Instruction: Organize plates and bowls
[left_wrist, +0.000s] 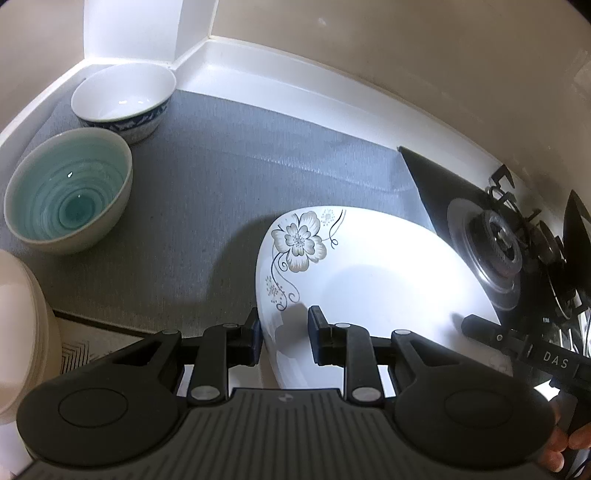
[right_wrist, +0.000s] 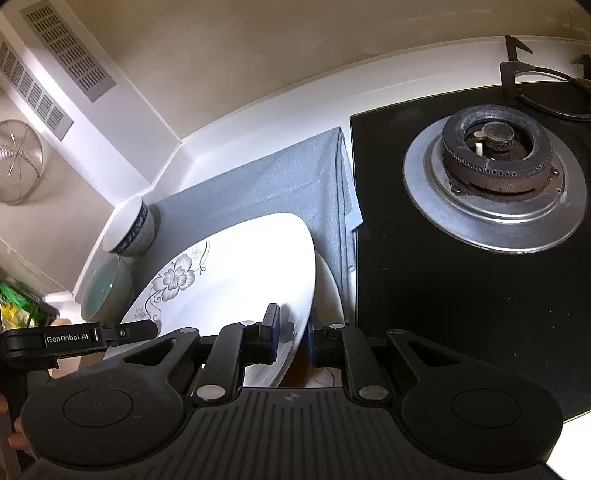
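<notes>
Two grippers are on one flowered plate (left_wrist: 373, 273). It is tilted off the grey mat (left_wrist: 221, 155), with the flower print at its far-left rim and its broad face turned up toward my left wrist camera. From the right wrist view the same plate (right_wrist: 236, 273) runs diagonally, near edge low at the fingers and far edge rising toward the wall corner; a second white plate (right_wrist: 328, 291) shows just behind its right rim.

My left gripper (left_wrist: 284, 332) points forward and slightly down over the mat. Its jaws straddle the plate's near-left rim, one finger outside the edge and one over the face; I cannot tell whether the pads actually press the rim. The right gripper (right_wrist: 293, 334) points forward along the counter, jaws straddling the plate's near-right rim, left pad against the face; firm contact on the back pad is hidden. In the left view the right gripper (left_wrist: 480, 326) reaches in from the lower right onto the plate's edge.

Left of the plate and well apart stand a teal-glazed bowl (left_wrist: 68, 192) and, behind it near the corner, a blue-patterned bowl (left_wrist: 123, 99), both upright. A stack of pale plates (left_wrist: 22, 332) sits at the far left edge. The gas burner (right_wrist: 495, 166) on the black hob lies right of the mat.
</notes>
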